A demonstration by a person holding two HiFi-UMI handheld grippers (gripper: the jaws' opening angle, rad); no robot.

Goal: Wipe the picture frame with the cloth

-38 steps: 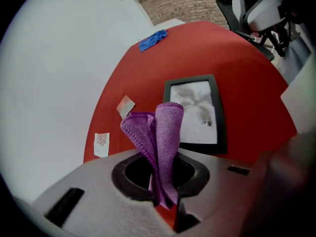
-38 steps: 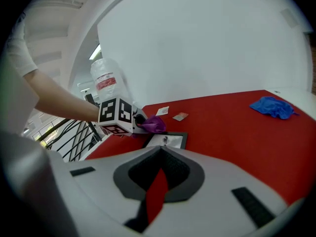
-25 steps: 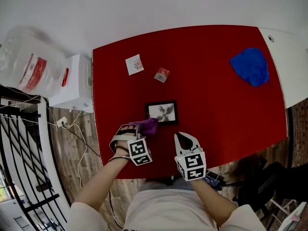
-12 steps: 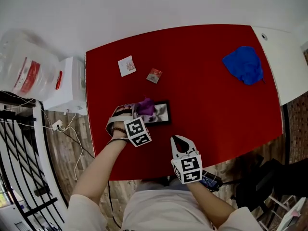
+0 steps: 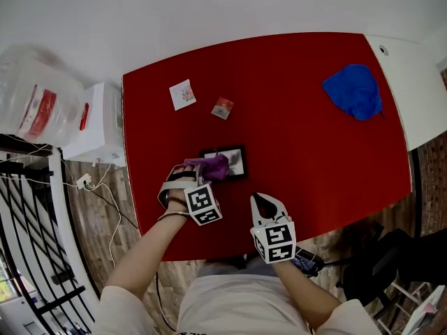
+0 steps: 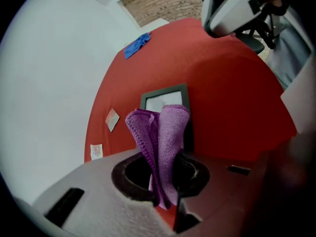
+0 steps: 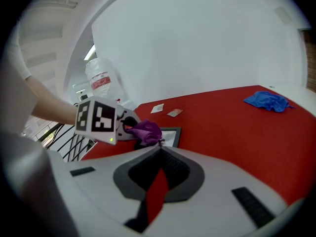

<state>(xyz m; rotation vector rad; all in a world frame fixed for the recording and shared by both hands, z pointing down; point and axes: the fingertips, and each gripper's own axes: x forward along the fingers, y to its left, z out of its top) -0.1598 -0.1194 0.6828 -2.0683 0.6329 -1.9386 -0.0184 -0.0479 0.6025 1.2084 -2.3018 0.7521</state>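
A small black picture frame lies flat on the red table. My left gripper is shut on a folded purple cloth, which rests over the frame's left end. In the left gripper view the cloth stands up between the jaws, with the frame just beyond it. My right gripper hovers shut and holds nothing, near the table's front edge to the right of the frame. From the right gripper view the cloth covers the frame's near-left corner.
A crumpled blue cloth lies at the far right of the table. Two small cards sit at the far left. A water bottle and a white unit stand off the table's left edge, beside a black railing.
The left gripper carried the purple cloth from the frame's near-left corner up onto the frame, then drew it back a little toward me. The right gripper stayed shut near the front edge.
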